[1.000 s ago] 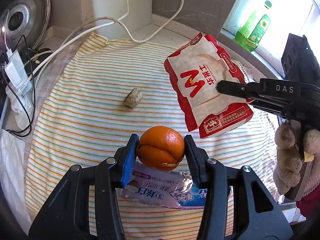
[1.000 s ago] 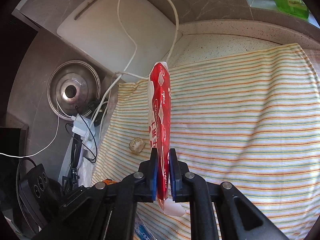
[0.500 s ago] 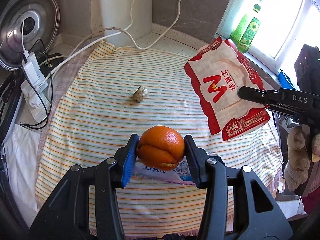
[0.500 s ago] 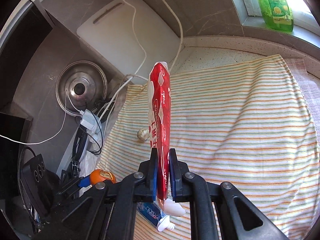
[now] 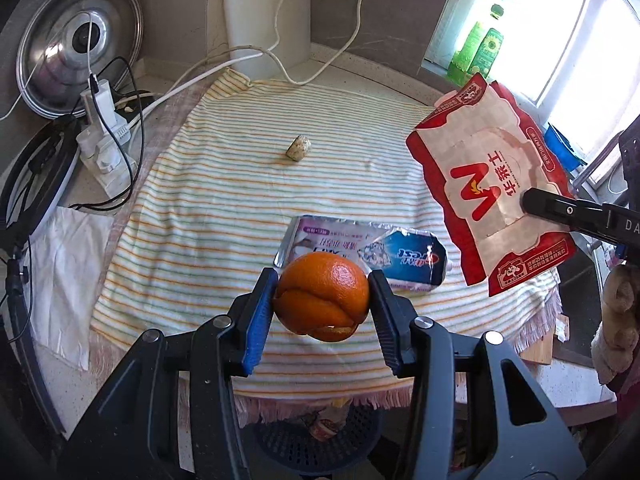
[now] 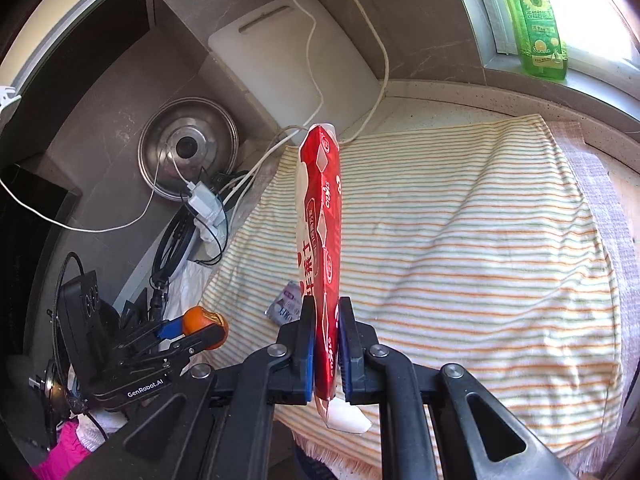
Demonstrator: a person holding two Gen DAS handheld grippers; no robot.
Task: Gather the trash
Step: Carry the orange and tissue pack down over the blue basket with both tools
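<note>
Your left gripper [image 5: 322, 302] is clamped on the orange [image 5: 323, 298], one pad on each side, low centre of the left wrist view; the peel is split along a seam. In the right wrist view the same gripper [image 6: 196, 330] shows at lower left with the orange [image 6: 206, 320] between its fingers.

Your right gripper [image 6: 325, 346] is pinched tight on the red bag [image 6: 320, 240], which stands edge-on, rising from the pads to mid-frame. In the left wrist view that bag [image 5: 490, 184] hangs flat-faced at the right, above the cloth's edge, with one black finger [image 5: 560, 210] across it.

Cloth [image 5: 224, 200]: striped, covers the counter. On it, just above the orange in the frame, lies a flattened toothpaste tube [image 5: 384, 254]. A small pale lump [image 5: 298, 148] sits further up, centre, well apart from the tube.

A dark perforated basket [image 5: 320, 440] shows at the bottom edge, below the cloth's fringe, something inside. Pot lid [image 5: 76, 40] upper left. Green bottle [image 6: 538, 24] on the sill, upper right.
</note>
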